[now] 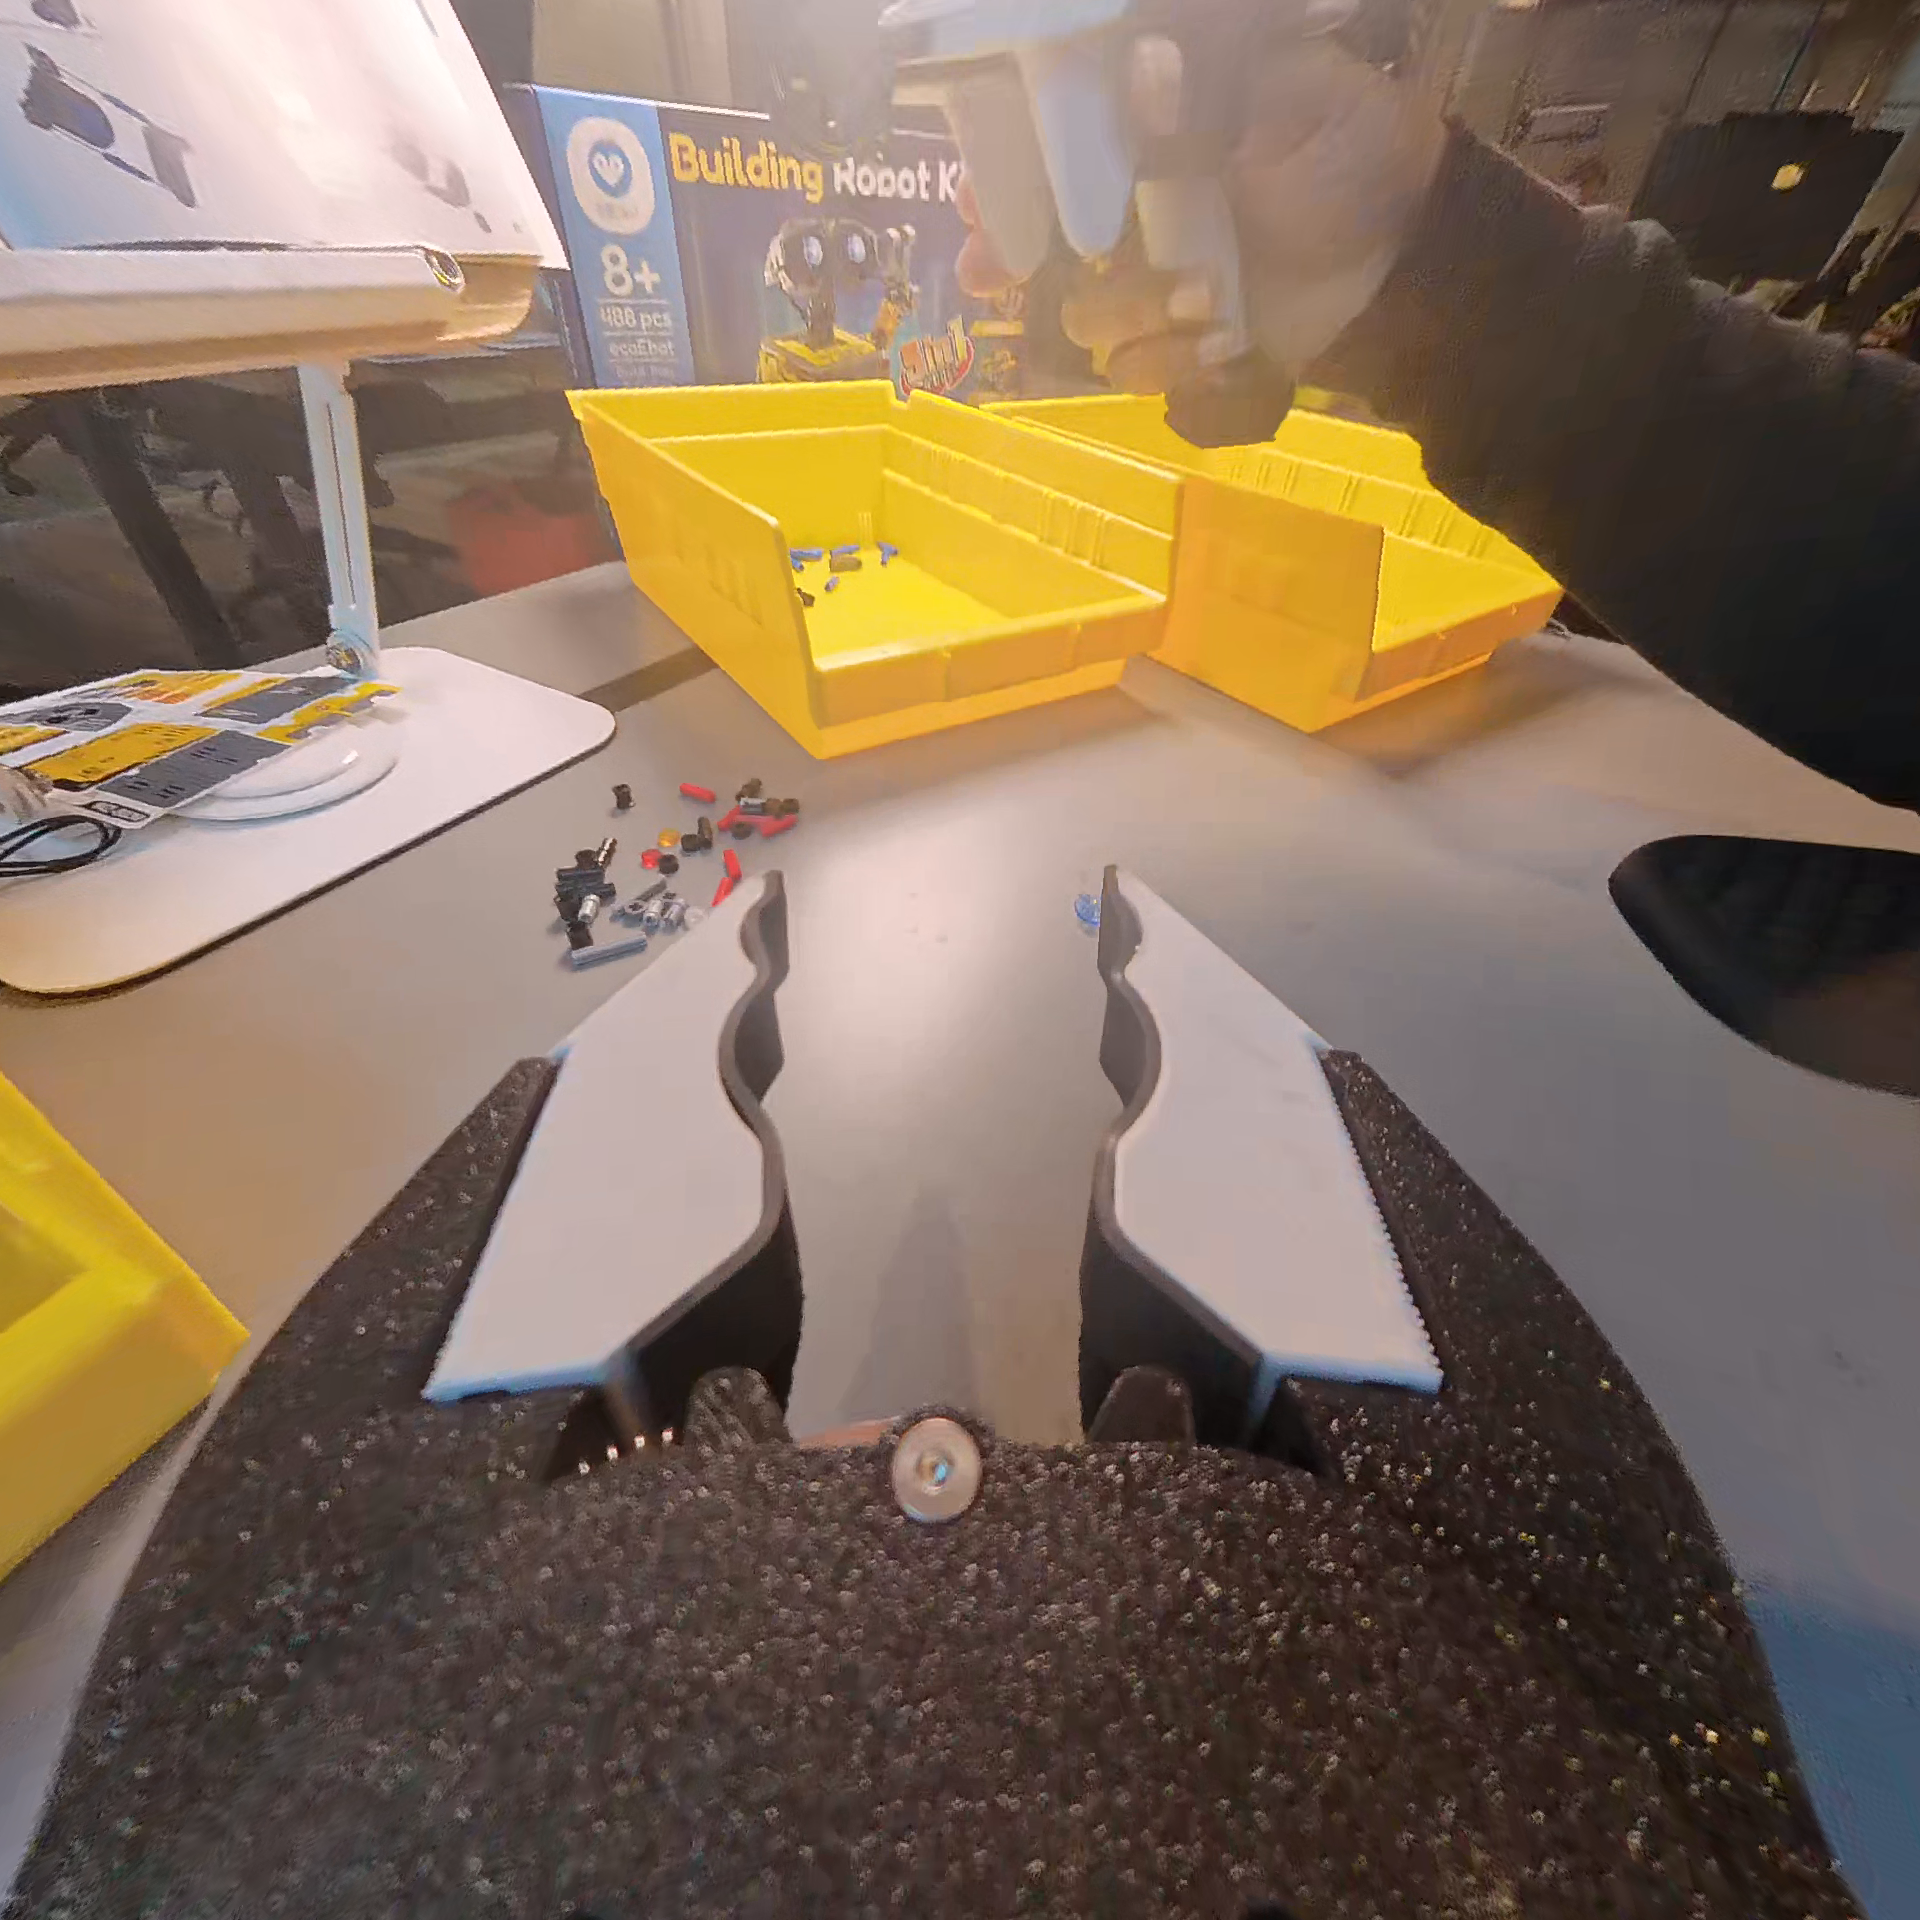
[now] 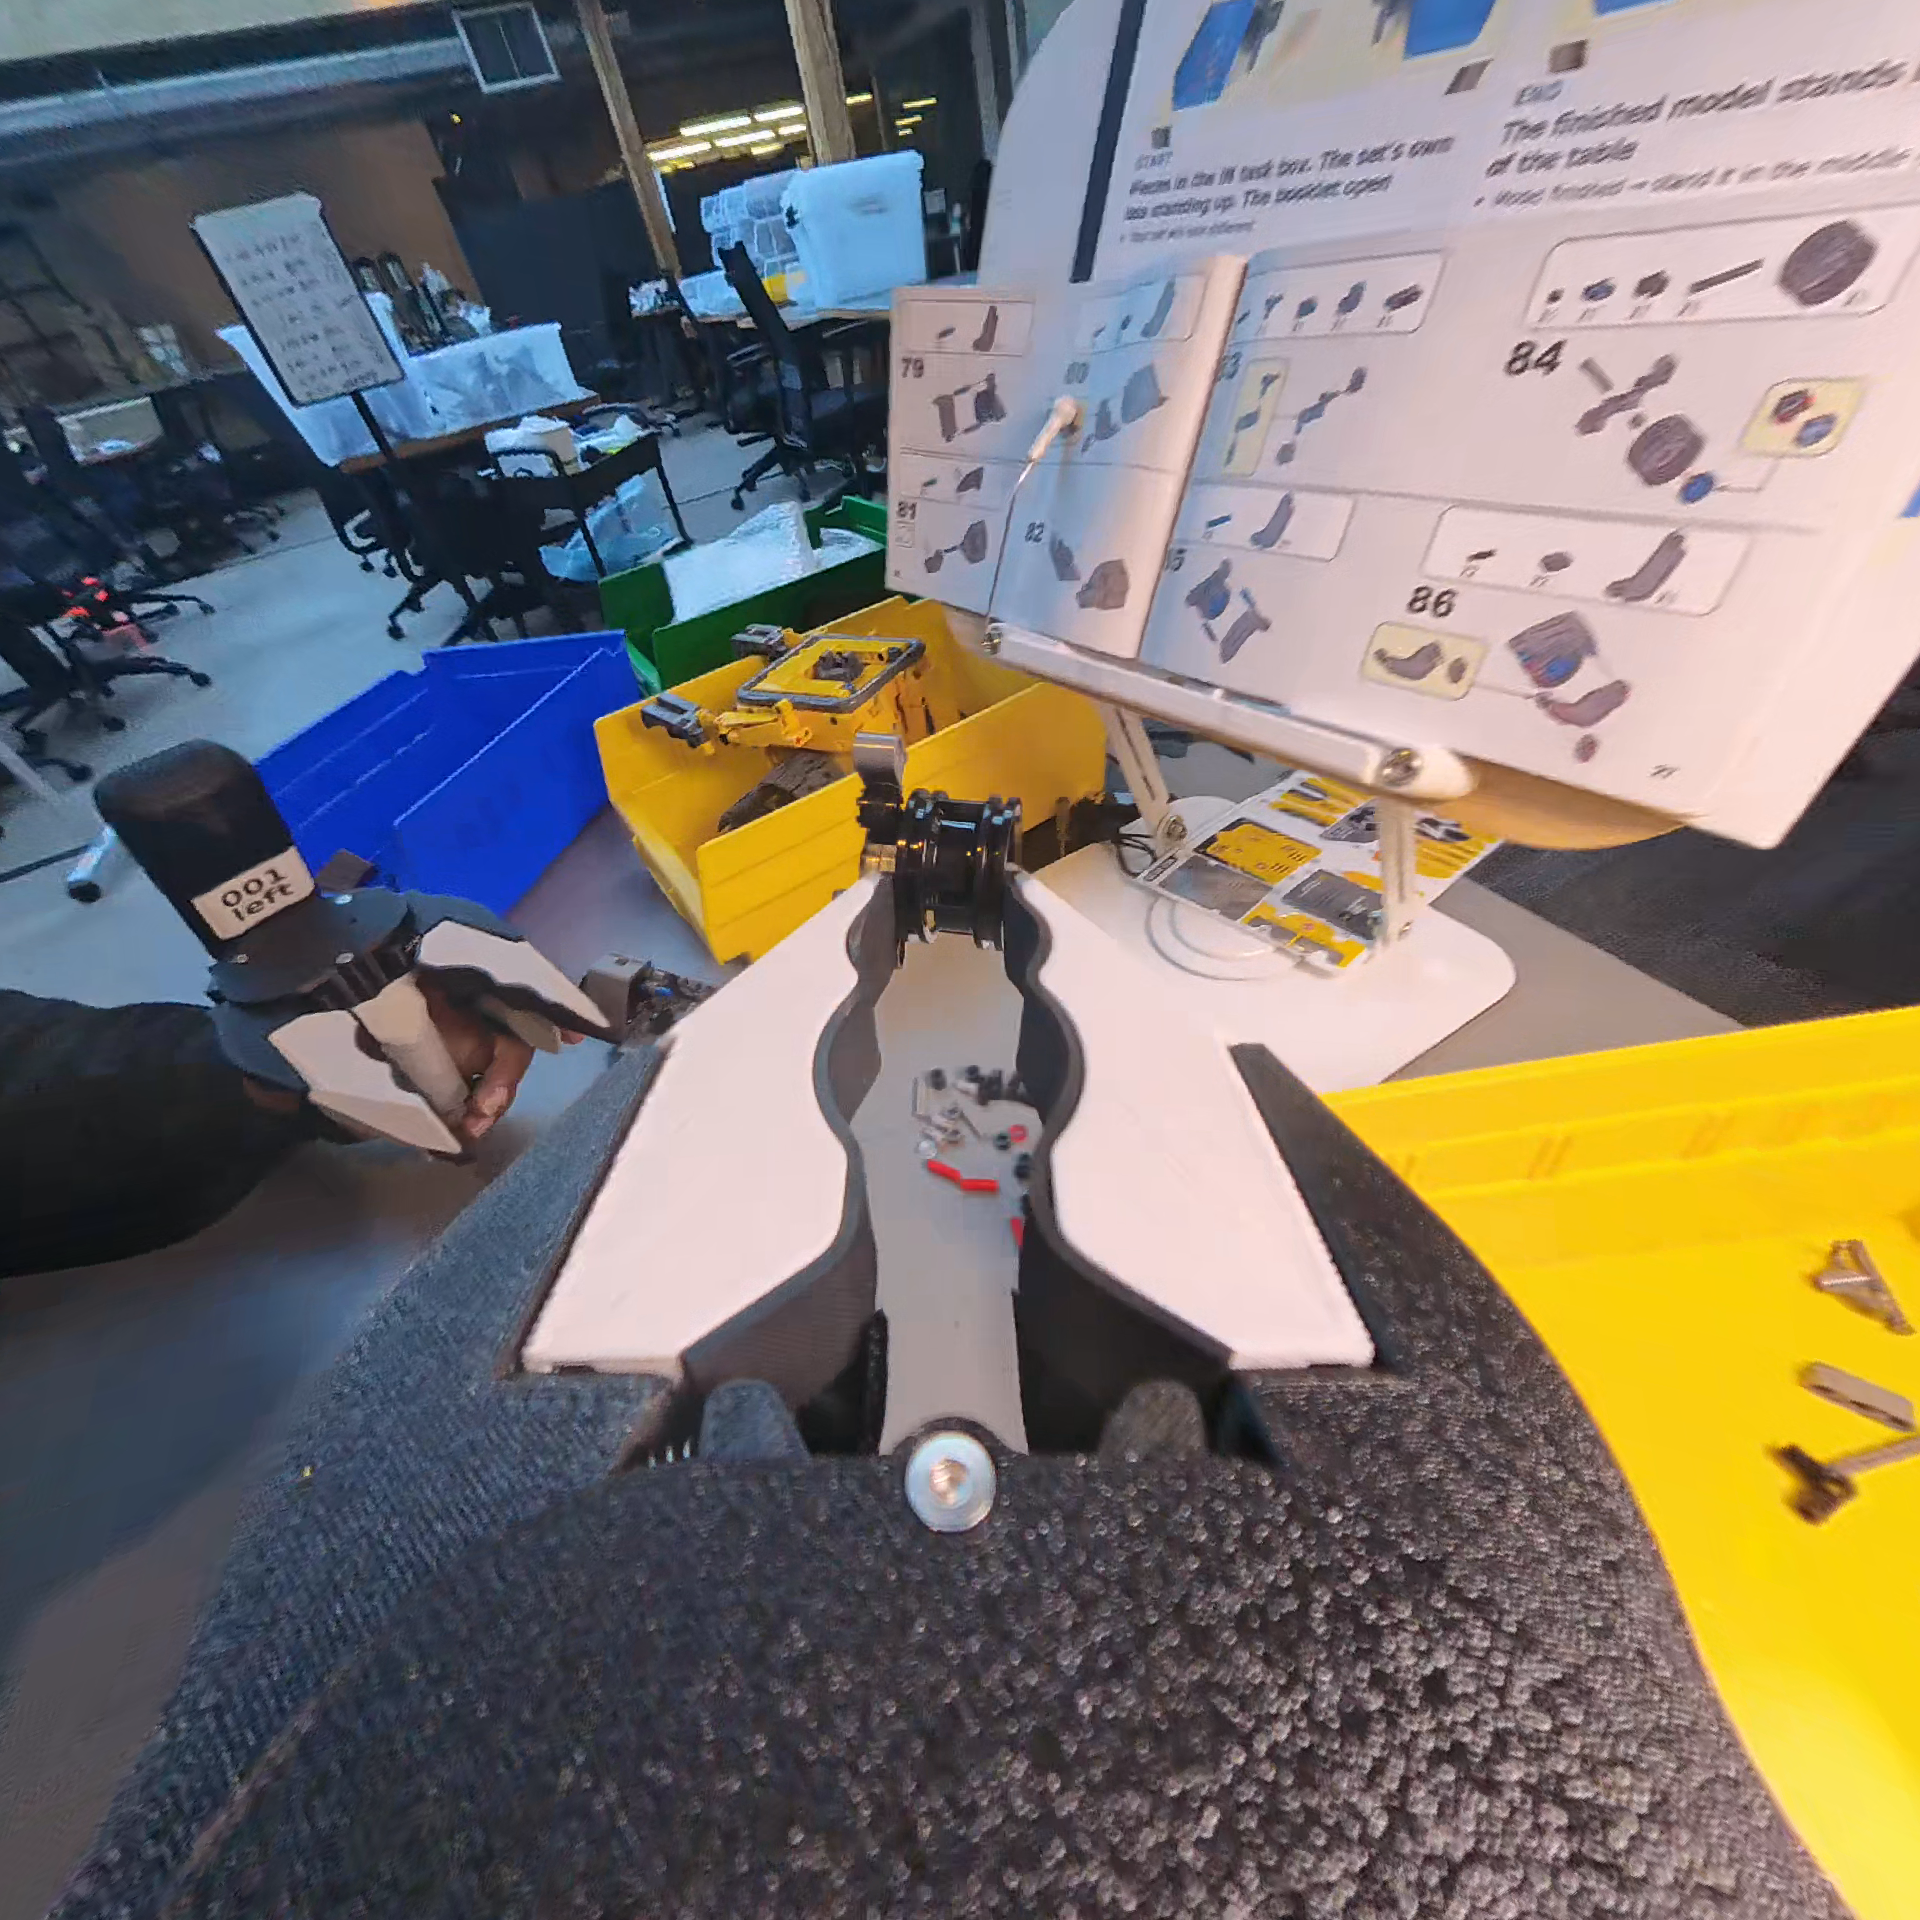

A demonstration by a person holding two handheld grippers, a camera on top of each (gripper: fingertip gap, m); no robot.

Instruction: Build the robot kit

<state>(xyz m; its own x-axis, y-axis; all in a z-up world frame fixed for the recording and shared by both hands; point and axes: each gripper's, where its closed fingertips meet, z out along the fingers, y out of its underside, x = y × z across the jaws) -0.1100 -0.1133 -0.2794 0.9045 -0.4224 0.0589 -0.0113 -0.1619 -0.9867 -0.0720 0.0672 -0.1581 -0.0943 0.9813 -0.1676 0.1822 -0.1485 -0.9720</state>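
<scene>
- Holding a black wheel hub (image 2: 951,868) between its fingertips, the right gripper (image 2: 951,894) is raised above the grey table (image 2: 623,894); the jaws are pinched on the hub at the very tips only.
- Left gripper (image 1: 940,904): jaws spread, nothing between them, hovering low over the table with a small blue piece (image 1: 1084,910) just beside its right fingertip.
- Location of held part: the hub sits in front of the instruction booklet (image 2: 1455,468) on its white stand (image 2: 1455,977), above the loose small parts (image 2: 971,1138) scattered on the table.
- Risk, slip: the hub is round and ribbed, and the grip is shallow. Any easing of the squeeze or a sideways knock would likely let it roll out and drop among the loose parts.
- Risk, attached piece: a grey part (image 2: 878,769) stands at the hub's upper left; whether it is joined firmly cannot be told. It may detach under a jolt.
- Risk, collision: the stand and the yellow bin holding the part-built yellow model (image 2: 821,707) lie close ahead; forward travel could strike them.
- Risk, scatter: the left gripper's open fingers are near the pile of red and black pieces (image 1: 675,862); a low sweep would push them about.
</scene>
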